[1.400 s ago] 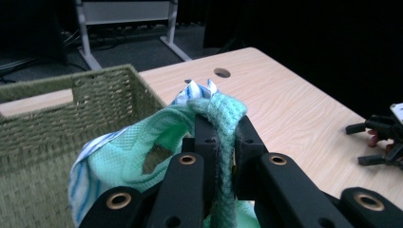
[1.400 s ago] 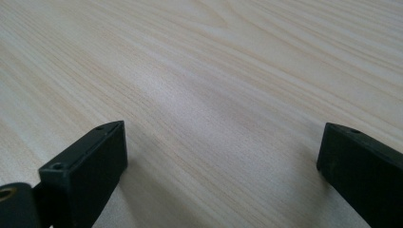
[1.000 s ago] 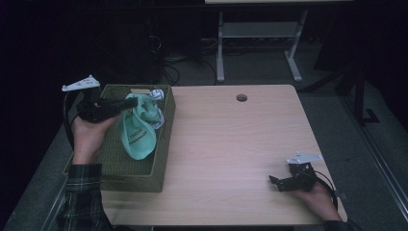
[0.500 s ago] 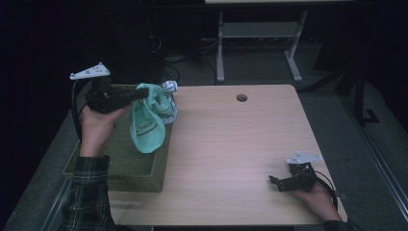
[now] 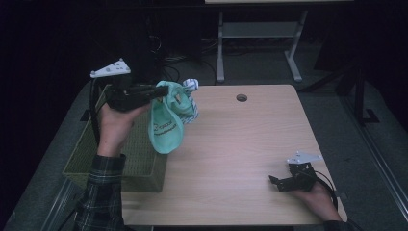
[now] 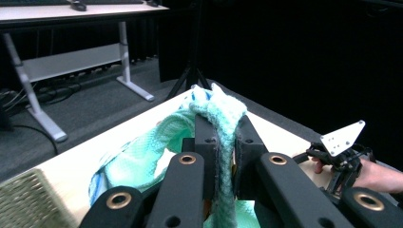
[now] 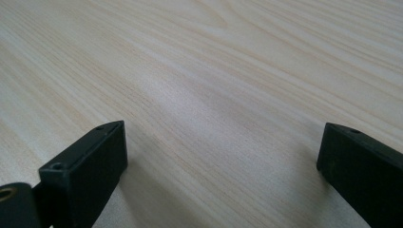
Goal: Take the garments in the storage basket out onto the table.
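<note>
My left gripper [image 5: 161, 92] is shut on a mint-green knitted garment [image 5: 166, 126] with a striped blue-and-white part [image 5: 191, 86]. It hangs in the air over the table's left edge, beside the basket [image 5: 139, 156]. In the left gripper view the green knit [image 6: 221, 107] is pinched between the two black jaws and drapes over them, with the left gripper [image 6: 225, 135] pointing across the table. My right gripper [image 5: 275, 181] rests at the table's front right, held by a hand. In the right gripper view the right gripper [image 7: 223, 156] has its jaws wide apart over bare wood, open with nothing between them.
An olive woven basket stands at the table's left edge. The light wooden table [image 5: 250, 144] has a round cable hole [image 5: 241, 97] near its far edge. Behind it stands another desk's white frame [image 5: 255, 33] on a dark floor.
My left gripper has lifted the green garment up out of the basket and carried it toward the table's far left. The right gripper has stayed where it was.
</note>
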